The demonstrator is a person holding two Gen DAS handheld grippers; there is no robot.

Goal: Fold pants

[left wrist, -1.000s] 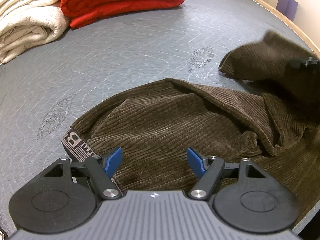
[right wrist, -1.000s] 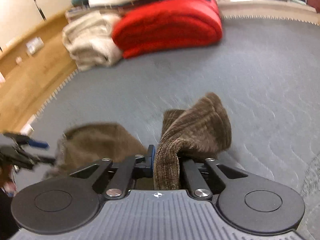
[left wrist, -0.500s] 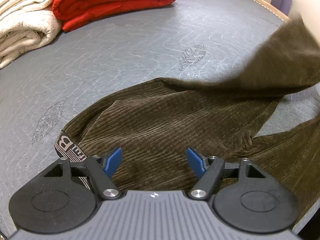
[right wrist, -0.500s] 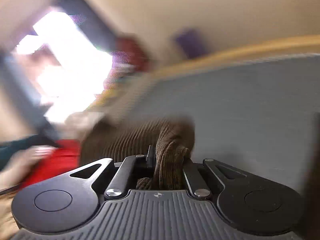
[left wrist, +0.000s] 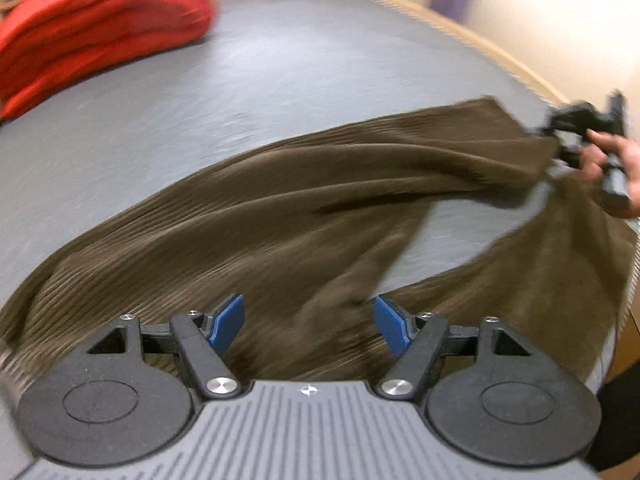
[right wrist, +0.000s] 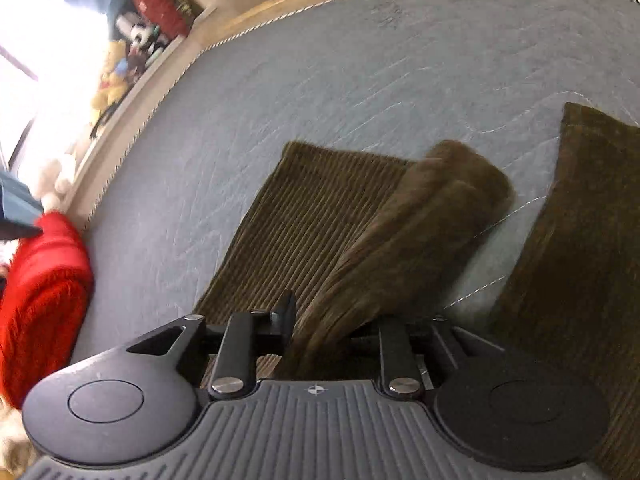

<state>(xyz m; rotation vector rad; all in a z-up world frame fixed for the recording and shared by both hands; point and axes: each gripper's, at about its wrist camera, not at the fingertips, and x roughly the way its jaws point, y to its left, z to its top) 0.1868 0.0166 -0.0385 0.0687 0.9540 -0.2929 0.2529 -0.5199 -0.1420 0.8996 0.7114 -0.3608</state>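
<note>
Brown corduroy pants [left wrist: 280, 216] lie spread across a grey quilted mattress [left wrist: 280, 60], both legs stretched away from the left wrist camera toward the right. In the right wrist view, one leg end lies flat on the mattress; a second fold of the same leg rises off it and runs back between the fingers of the right tool [right wrist: 328, 332]. Its jaws have just been opening, with that fold between them; whether the pads grip the cloth cannot be told. The left tool [left wrist: 308, 320] hovers over the upper part of the pants, blue pads [left wrist: 226, 322] wide apart, nothing between them. A hand [left wrist: 612, 164] holds the right tool at the leg ends. A folded red blanket [left wrist: 92, 28] lies well apart at the far left.
</note>
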